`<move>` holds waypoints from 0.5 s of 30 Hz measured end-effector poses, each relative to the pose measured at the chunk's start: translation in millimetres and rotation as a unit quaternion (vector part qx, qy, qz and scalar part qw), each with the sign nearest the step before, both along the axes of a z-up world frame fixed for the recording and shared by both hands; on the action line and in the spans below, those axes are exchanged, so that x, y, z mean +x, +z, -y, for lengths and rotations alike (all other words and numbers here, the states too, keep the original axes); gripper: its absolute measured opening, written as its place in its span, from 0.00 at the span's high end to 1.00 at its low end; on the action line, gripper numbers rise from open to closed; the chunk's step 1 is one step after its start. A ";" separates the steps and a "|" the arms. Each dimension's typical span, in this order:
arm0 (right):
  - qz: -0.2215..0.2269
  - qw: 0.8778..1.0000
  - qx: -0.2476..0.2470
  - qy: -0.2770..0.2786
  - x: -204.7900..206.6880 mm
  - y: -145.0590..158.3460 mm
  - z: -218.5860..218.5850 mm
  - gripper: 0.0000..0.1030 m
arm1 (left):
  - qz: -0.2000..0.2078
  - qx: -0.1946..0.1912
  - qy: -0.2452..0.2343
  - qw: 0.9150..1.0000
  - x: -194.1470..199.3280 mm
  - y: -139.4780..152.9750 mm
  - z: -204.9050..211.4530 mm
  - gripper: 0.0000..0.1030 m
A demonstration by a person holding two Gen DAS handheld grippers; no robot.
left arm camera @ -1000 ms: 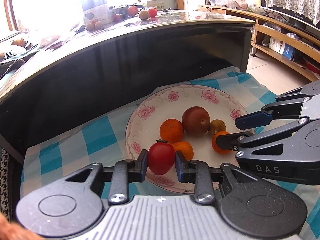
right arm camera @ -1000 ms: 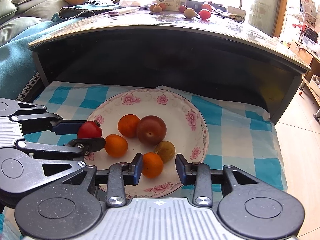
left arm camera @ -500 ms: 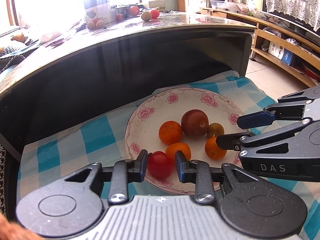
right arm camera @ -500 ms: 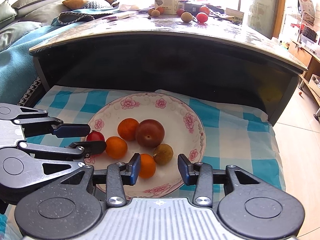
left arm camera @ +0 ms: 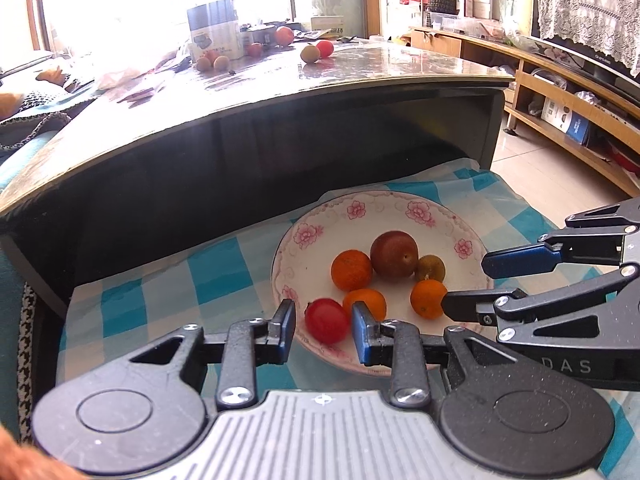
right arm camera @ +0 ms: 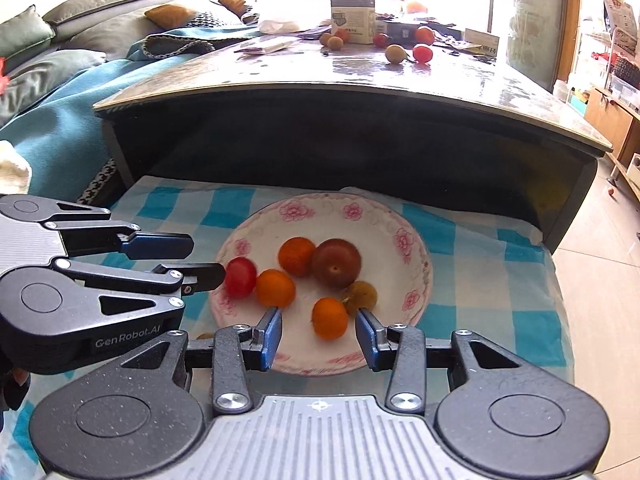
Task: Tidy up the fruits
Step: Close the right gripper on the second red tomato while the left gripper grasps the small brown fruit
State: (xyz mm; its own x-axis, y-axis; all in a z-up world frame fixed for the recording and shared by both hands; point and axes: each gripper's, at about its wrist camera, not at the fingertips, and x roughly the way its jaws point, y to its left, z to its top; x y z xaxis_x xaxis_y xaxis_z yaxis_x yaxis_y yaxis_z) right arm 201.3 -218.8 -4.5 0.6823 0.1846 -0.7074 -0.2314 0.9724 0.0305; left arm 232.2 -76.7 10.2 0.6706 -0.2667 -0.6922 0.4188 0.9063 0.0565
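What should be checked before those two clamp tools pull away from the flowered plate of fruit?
1. Left gripper jaws apart from the round red tomato: ok.
2. Tomato resting inside the pink-flowered white plate: ok.
3. Right gripper jaws clear of the small orange tangerine: ok.
4. Six fruits on plate: ok.
5. Fruit settled, not rolling: cannot tell.
6. Blue-checked cloth flat under plate: ok.

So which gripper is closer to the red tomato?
Left. The tomato lies on the plate between the open fingers of the left gripper. The right gripper sits across the plate, open around a small orange.
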 end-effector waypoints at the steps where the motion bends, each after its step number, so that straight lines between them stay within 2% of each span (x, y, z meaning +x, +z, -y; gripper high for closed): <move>1: -0.004 1.000 0.002 0.005 -3.4 -0.1 -1.6 0.66 | -0.001 0.002 0.000 1.000 -3.6 1.5 -2.0 0.61; 8: -0.027 0.999 0.003 0.041 -27.9 -9.9 -20.3 0.66 | -0.020 0.021 0.002 1.000 -27.4 5.0 -19.7 0.61; 15: -0.056 0.997 -0.003 0.054 -18.3 -33.1 -38.0 0.66 | -0.038 0.023 -0.001 0.999 -34.5 -2.4 -33.9 0.61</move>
State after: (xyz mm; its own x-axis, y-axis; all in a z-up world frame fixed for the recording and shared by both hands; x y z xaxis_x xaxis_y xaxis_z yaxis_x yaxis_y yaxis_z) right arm 182.9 -180.8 -37.6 0.5759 0.2482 -0.7790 -0.3297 0.9424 0.0565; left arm 197.7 -42.8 7.8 0.6150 -0.2357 -0.7524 0.4258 0.9025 0.0654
